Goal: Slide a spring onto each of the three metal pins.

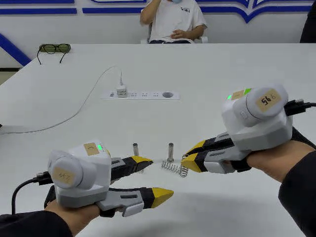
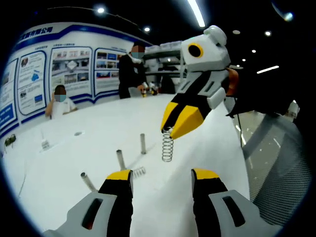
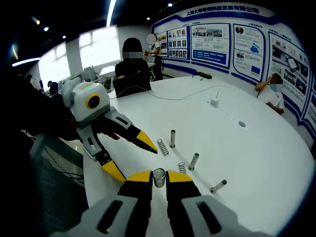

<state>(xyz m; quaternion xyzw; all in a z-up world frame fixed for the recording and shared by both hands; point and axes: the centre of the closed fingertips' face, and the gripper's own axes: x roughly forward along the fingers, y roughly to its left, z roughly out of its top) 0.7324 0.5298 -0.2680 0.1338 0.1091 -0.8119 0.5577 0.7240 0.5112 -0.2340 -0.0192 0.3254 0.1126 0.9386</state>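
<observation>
Spring of silvery coiled wire (image 2: 168, 145) is hanging by one end from the clamped yellow-tipped right gripper (image 1: 185, 162) just beside an upright grey metal pin (image 1: 170, 152), the left gripper (image 2: 162, 175) is hovering with jaws apart, and the floppy coil is probably risking swaying past the pin's top.
</observation>
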